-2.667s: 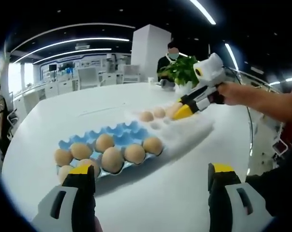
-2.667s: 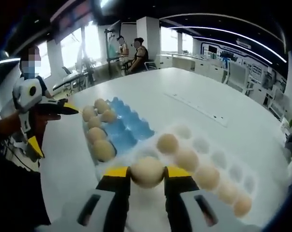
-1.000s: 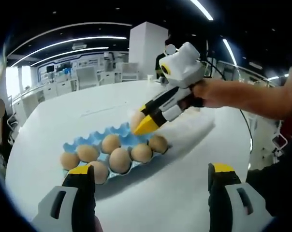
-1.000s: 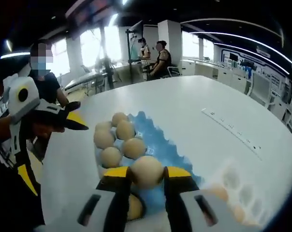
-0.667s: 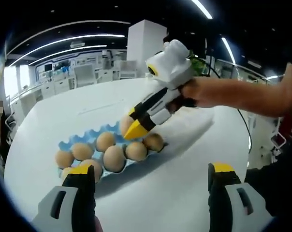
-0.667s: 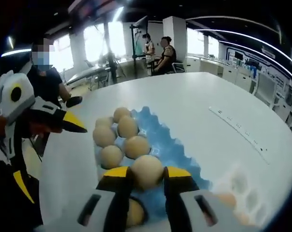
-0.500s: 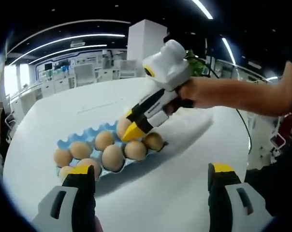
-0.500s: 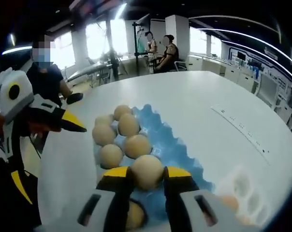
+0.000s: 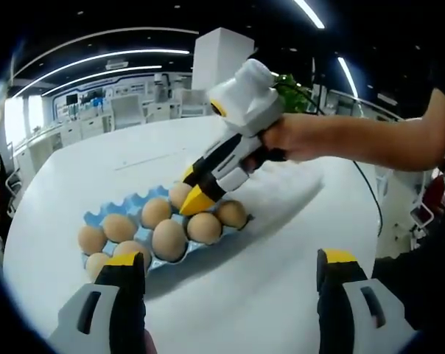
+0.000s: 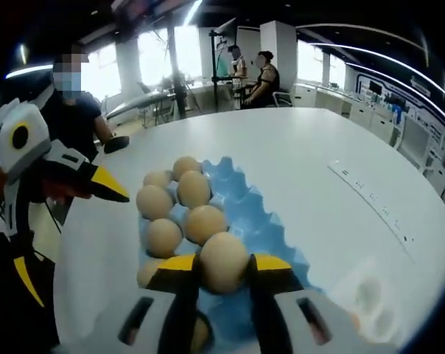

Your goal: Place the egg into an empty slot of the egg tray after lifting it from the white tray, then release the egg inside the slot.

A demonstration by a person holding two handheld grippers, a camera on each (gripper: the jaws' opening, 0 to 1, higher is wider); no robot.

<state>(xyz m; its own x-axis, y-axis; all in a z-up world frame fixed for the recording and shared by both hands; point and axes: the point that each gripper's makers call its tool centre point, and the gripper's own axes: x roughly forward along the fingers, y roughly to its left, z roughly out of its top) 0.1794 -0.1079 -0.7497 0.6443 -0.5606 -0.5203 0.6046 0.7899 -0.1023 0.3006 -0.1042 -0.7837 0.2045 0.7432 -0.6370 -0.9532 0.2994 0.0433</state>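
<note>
A blue egg tray [image 9: 138, 205] lies on the white table and holds several brown eggs [image 9: 169, 239]. My right gripper [image 9: 188, 201] reaches in from the right with a hand around its white body. It is shut on an egg [image 9: 179, 194] just above the tray's far row. In the right gripper view the held egg [image 10: 222, 261] sits between the yellow jaws of the right gripper [image 10: 224, 265], over the blue tray [image 10: 246, 215]. The white tray [image 10: 371, 296] is a blur at the lower right. My left gripper [image 9: 230, 259] stands open and holds nothing. One yellow fingertip [image 10: 109, 189] of it shows at the left.
The round white table [image 9: 68, 173] stretches far beyond the trays. A green plant [image 9: 300, 81] stands at its far side. A person [image 10: 75, 110] is close behind the left gripper, and two people [image 10: 252, 70] sit at desks further back.
The right gripper has carried the egg from the white tray over to the blue tray and lowered it toward the far row. The left gripper has stayed open in place.
</note>
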